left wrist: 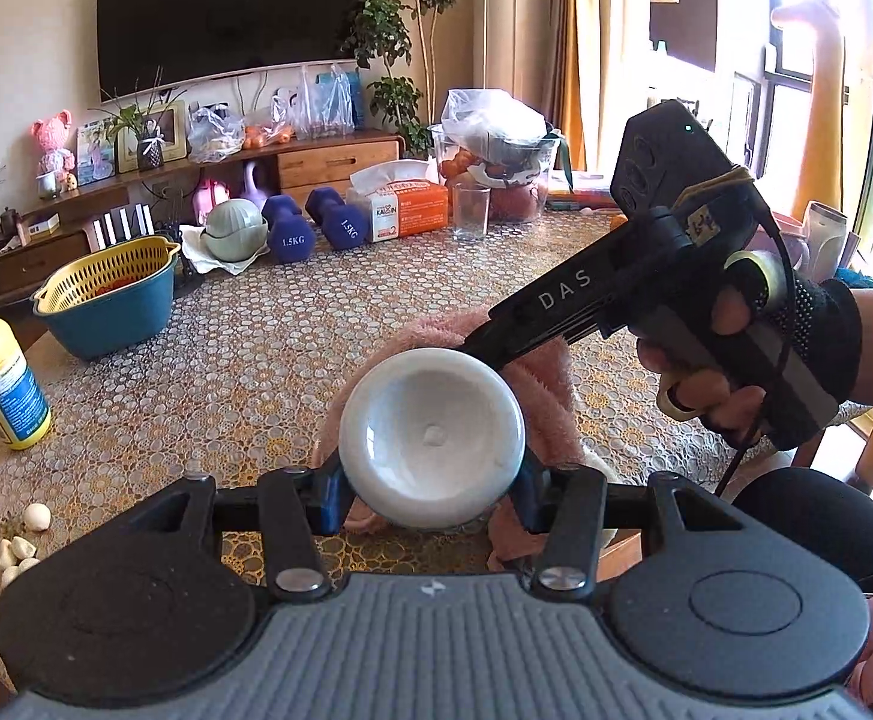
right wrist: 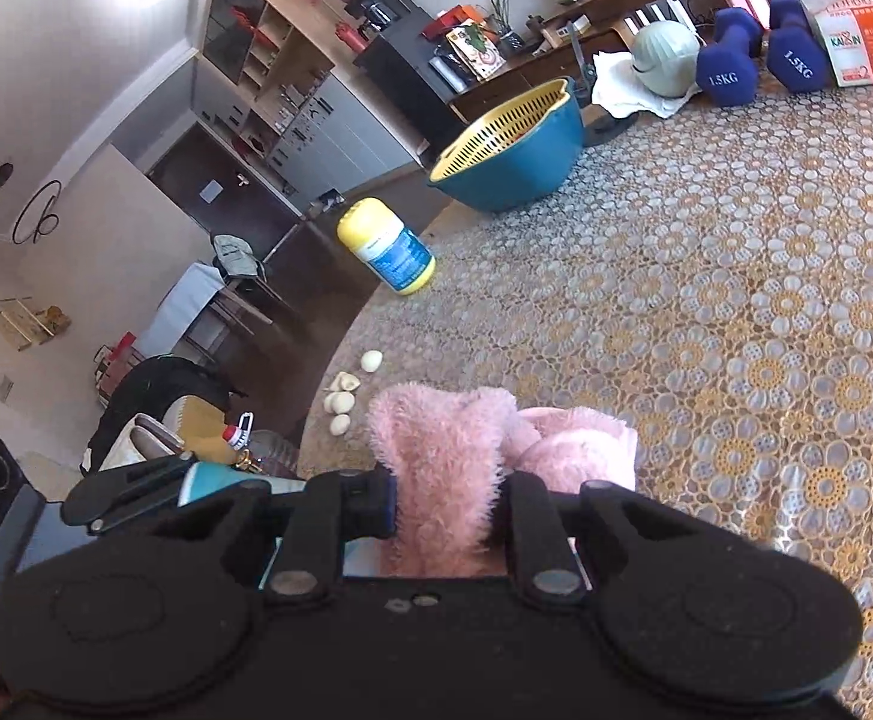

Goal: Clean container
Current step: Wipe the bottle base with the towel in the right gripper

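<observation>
A white round ceramic container (left wrist: 430, 438) sits between the blue pads of my left gripper (left wrist: 430, 495), which is shut on its sides. Its recessed base faces the camera. My right gripper (right wrist: 448, 504) is shut on a fluffy pink cloth (right wrist: 436, 438) that bunches up ahead of its fingers. In the left wrist view the right gripper (left wrist: 478, 354) reaches in from the right, held by a gloved hand (left wrist: 736, 360). Its tips meet the container's upper right rim. The pink cloth (left wrist: 547, 384) lies behind and beside the container, and the container's mouth is hidden.
On the lace-patterned table (right wrist: 736, 300) stand a blue basin with a yellow strainer (left wrist: 106, 294), a yellow-capped bottle (left wrist: 4, 384), garlic cloves (right wrist: 346, 396) by the left edge, two blue dumbbells (left wrist: 316, 228), a tissue box (left wrist: 406, 210) and a glass (left wrist: 471, 210).
</observation>
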Available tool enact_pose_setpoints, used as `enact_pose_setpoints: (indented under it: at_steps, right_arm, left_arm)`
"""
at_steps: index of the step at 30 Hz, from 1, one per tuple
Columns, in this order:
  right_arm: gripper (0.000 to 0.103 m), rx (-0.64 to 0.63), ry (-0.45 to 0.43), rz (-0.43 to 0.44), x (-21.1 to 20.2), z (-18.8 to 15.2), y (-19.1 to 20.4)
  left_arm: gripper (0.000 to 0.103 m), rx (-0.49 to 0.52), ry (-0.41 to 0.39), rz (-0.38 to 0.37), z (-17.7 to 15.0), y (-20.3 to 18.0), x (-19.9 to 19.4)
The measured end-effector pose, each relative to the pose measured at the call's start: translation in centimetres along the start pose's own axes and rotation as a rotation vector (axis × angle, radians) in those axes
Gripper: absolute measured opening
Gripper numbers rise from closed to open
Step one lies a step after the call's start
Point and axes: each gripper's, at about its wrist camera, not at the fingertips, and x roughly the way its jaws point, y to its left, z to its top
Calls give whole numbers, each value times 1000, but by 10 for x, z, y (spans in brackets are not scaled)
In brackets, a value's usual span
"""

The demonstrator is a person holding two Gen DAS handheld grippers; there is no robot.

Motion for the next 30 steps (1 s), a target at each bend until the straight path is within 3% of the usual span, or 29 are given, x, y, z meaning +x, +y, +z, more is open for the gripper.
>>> enact_pose_setpoints:
  at_steps: [10,16,21,30]
  right_arm:
    - [16,-14,13,-121,12,-10,-11]
    - [15,-105,-43,-261,-5,-5,0]
    - [15,-149,-96,-193,-38,-4,20]
    - [15,-201,-105,41,-54,-18,64]
  left_arm:
    - [50,18,30,19,-9,-7,-4]
    - [50,17,38,32,-13,-11,-2]
    - [50,10,41,41,-16,-12,0]
    - [50,29,25,51,-15,-18,2]
